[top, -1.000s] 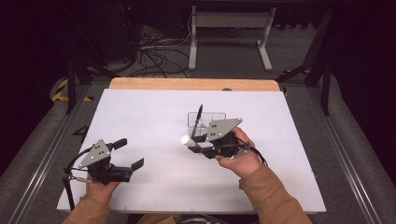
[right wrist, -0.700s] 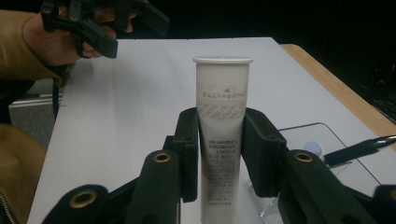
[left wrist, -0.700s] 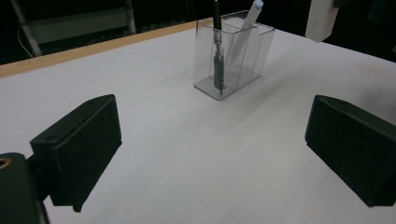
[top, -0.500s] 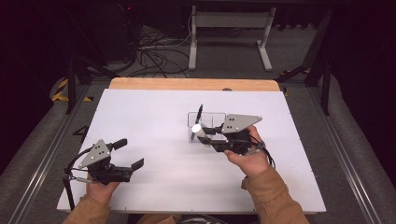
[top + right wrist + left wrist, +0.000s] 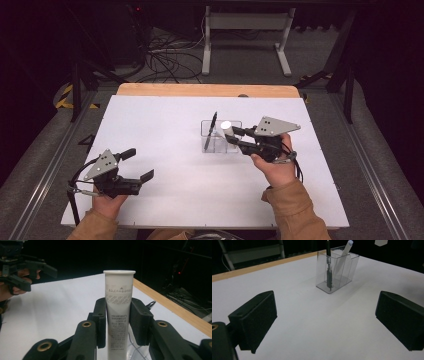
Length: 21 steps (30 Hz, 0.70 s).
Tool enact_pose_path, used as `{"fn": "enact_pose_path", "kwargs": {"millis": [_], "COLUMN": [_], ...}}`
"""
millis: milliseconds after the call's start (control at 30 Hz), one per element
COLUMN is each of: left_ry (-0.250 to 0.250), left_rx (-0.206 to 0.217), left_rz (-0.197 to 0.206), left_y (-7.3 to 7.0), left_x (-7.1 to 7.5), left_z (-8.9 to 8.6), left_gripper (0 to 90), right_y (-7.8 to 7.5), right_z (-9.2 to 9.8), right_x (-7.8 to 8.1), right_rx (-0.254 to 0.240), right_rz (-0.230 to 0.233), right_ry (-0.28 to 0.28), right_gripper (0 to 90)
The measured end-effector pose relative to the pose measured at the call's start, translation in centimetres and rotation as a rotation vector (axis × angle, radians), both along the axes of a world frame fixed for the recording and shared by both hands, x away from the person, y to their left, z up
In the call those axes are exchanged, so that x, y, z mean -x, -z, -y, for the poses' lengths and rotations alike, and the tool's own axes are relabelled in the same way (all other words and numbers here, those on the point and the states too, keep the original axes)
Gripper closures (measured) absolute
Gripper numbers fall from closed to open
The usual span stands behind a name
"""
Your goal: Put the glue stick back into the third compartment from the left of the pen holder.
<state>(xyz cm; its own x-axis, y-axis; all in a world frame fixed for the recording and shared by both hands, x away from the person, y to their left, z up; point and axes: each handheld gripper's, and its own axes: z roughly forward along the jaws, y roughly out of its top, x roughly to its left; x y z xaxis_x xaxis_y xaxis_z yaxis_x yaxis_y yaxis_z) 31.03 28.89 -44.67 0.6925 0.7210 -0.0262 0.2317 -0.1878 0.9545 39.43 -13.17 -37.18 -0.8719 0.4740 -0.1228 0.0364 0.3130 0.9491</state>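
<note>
Recording largest first: we see the white desk, then a clear holder at frame centre. Our right gripper clamps a white tube over it; our left gripper, lower left, gapes empty. A black pen stands inside.

Right gripper with white tube over clear holder; left gripper gaping, near table edge.

On the bench I count one clear holder, one black pen inside it, one white tube, and two grippers, left gripper and right gripper.
</note>
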Motion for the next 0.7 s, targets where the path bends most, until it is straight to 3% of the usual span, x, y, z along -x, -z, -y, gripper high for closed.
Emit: {"fn": "enact_pose_path", "kwargs": {"millis": [200,467,700], "left_ry": [0.000,0.000,0.001], "left_rx": [0.002,0.003,0.003], "left_rz": [0.000,-0.002,-0.001], "left_y": [0.0,0.0,0.1], "left_x": [0.0,0.0,0.0], "left_z": [0.0,0.0,0.0], "left_gripper": [4.5,4.5,4.5], "right_y": [0.3,1.4,2.0], "right_z": [0.6,1.2,1.0], "right_x": [-0.3,-1.1,-1.7], "right_rx": [-0.043,-0.117,-0.117], "right_rz": [0.006,0.027,0.024], "right_ry": [0.088,0.248,0.288], "right_gripper": [69.2,69.2,69.1]}}
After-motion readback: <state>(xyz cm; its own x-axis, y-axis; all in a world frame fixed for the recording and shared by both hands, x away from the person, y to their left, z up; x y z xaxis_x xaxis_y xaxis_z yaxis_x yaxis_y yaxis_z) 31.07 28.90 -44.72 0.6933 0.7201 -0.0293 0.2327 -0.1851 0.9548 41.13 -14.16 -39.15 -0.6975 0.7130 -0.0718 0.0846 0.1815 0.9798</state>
